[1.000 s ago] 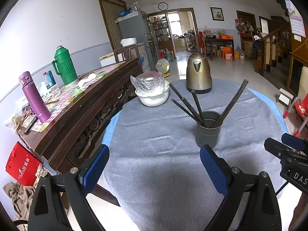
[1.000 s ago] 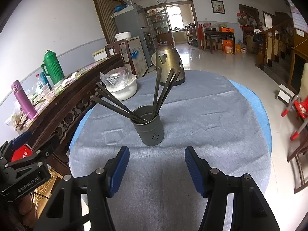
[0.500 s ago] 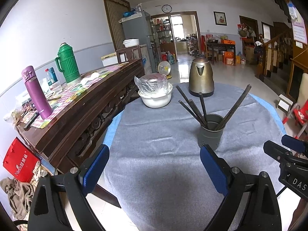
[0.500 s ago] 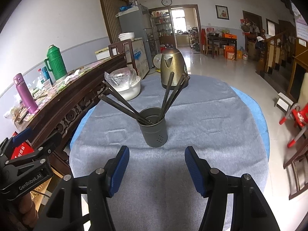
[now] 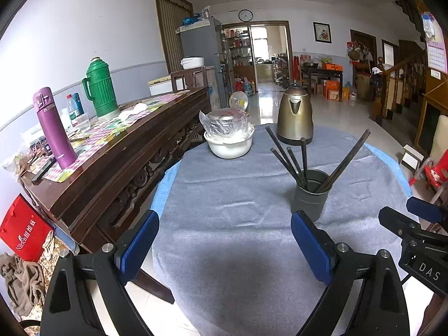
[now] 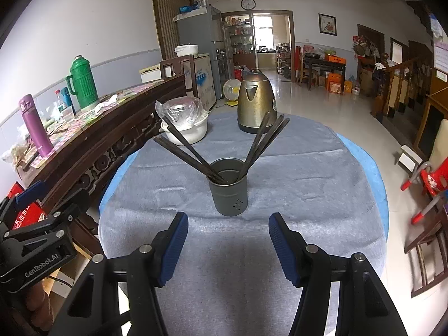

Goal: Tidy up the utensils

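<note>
Hand-held grippers, left (image 5: 224,242) and right (image 6: 227,245), hover spread above the table (image 6: 308,168).

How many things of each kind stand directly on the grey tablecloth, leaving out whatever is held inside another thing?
Kettle: 1
Bowl: 1
Cup: 1
Total: 3

Round table (image 6: 322,173), grey cloth over blue; at frame centre, utensil holder (image 6: 229,193); beyond, kettle (image 6: 256,100) and white bowl (image 6: 187,133).
</note>
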